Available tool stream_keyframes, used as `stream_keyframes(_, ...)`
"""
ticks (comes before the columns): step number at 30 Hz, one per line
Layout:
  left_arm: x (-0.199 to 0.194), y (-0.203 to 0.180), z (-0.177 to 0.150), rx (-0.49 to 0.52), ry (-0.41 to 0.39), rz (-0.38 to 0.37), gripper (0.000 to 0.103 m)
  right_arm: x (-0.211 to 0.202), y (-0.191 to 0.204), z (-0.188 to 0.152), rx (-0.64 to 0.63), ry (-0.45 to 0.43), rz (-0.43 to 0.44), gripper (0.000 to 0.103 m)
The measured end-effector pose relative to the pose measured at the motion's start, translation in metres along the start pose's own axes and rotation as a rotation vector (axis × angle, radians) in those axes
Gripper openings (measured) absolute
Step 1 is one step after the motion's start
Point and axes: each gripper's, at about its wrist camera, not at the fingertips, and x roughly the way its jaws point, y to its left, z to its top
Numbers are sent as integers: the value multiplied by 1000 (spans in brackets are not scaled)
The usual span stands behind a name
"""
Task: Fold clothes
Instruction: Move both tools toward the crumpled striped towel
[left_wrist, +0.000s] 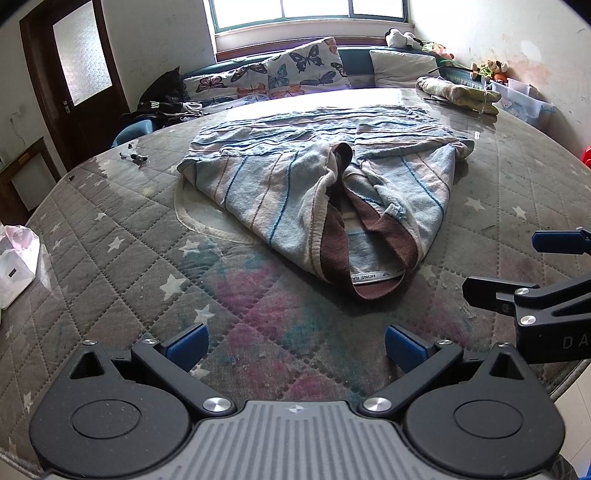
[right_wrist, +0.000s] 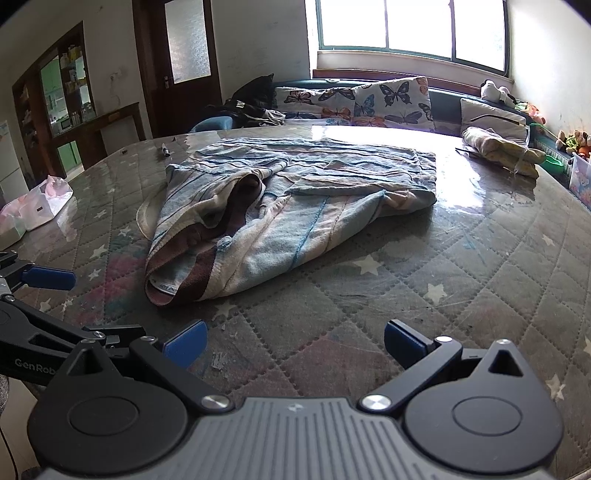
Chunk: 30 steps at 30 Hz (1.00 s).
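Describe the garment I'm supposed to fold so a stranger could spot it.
On the grey star-quilted table, in the middle, lies the striped top. Unlike the yellowish bundle at the far edge, it is pale blue with a brown neckband.

**Two low wrist views facing the window**

Both fisheye cameras sit just above the near edge of the quilted tabletop (left_wrist: 110, 229), looking along their jaws toward the window (right_wrist: 406, 26). The left view stands nearer the striped garment (left_wrist: 314, 184), almost head-on; the right view sees it from the right. Each catches the other gripper at its edge, and both share the butterfly cushions (right_wrist: 391, 99).
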Motion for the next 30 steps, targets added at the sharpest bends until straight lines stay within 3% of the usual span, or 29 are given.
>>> stream_keyframes(30, 12, 8, 19, -6, 7, 7, 103, 15, -2, 16, -10, 4, 16, 103)
